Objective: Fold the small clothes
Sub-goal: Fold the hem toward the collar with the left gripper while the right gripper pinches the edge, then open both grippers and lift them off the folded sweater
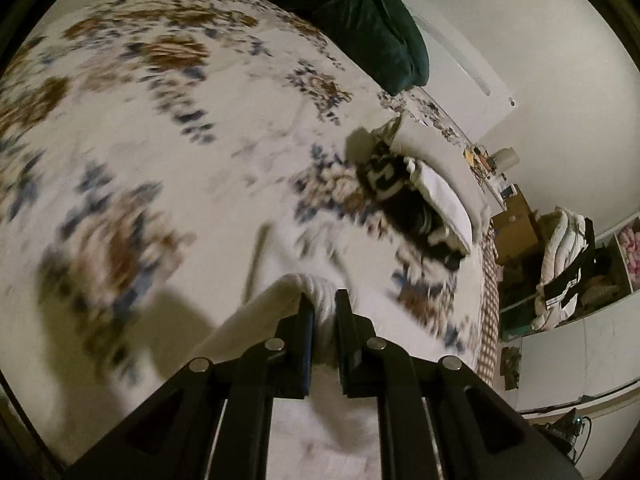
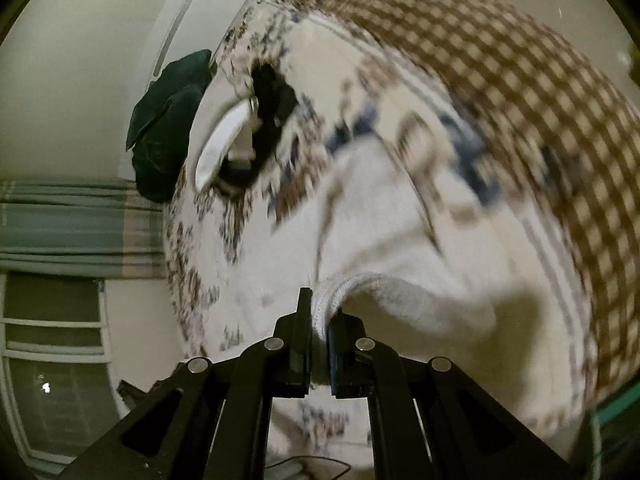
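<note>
A small white knitted garment (image 1: 256, 312) with a ribbed hem is held up over the floral bed cover (image 1: 160, 128). My left gripper (image 1: 323, 300) is shut on its ribbed edge, with cloth bunched between the fingers. In the right wrist view the same white garment (image 2: 400, 296) hangs to the right, and my right gripper (image 2: 320, 308) is shut on its ribbed edge. Both views are blurred by motion.
A pile of black-and-white and white clothes (image 1: 412, 196) lies on the bed, also in the right wrist view (image 2: 248, 132). A dark green pillow (image 1: 360, 16) lies at the bed's far end. A brown checked cloth (image 2: 500, 80) covers the bed edge. Shelves with clutter (image 1: 560, 272) stand at right.
</note>
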`<action>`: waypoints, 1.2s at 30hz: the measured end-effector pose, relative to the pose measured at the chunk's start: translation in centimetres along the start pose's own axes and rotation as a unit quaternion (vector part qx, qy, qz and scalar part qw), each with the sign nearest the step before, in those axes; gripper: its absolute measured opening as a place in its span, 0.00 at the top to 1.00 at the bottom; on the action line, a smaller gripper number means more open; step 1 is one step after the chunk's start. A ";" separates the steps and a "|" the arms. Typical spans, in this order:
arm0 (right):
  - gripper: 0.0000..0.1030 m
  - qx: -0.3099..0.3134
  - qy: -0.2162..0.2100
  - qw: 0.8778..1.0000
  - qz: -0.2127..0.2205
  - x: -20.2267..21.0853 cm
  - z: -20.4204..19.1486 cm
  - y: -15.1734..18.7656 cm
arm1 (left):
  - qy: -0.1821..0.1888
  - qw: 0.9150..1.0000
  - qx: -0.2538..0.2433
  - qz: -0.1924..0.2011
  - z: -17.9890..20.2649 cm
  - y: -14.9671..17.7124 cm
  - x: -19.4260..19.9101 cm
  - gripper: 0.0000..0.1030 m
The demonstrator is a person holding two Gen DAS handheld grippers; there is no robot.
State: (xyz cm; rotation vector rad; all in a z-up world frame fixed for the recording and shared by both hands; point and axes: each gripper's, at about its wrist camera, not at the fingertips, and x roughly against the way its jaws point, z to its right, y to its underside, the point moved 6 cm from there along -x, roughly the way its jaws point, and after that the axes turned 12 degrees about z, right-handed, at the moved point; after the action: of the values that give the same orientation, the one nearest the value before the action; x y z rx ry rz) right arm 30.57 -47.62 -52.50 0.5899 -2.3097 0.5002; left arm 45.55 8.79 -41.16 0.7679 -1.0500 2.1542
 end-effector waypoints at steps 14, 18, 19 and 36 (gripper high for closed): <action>0.90 -0.034 0.104 0.994 -0.005 -20.2 -0.5 -11.9 | -0.058 0.992 -0.032 -0.106 0.1 -4.6 -20.5 0.87; 0.35 -0.049 0.098 0.994 0.010 -19.8 0.8 -12.4 | -0.063 0.992 -0.039 -0.100 -0.5 -5.3 -19.7 0.56; 0.25 -0.045 0.096 0.994 0.026 -18.6 0.8 -12.6 | -0.065 0.992 -0.047 -0.093 -0.5 -5.5 -19.0 0.40; 0.20 -0.120 0.094 0.987 0.056 -11.3 8.4 7.0 | -0.106 0.977 -0.112 -0.144 -5.2 7.9 -15.1 0.29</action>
State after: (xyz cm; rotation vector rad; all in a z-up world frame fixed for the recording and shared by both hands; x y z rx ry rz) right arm 29.87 -42.99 -67.50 0.2856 -2.1878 0.3078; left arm 48.29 5.08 -58.36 0.9908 -1.1836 1.7048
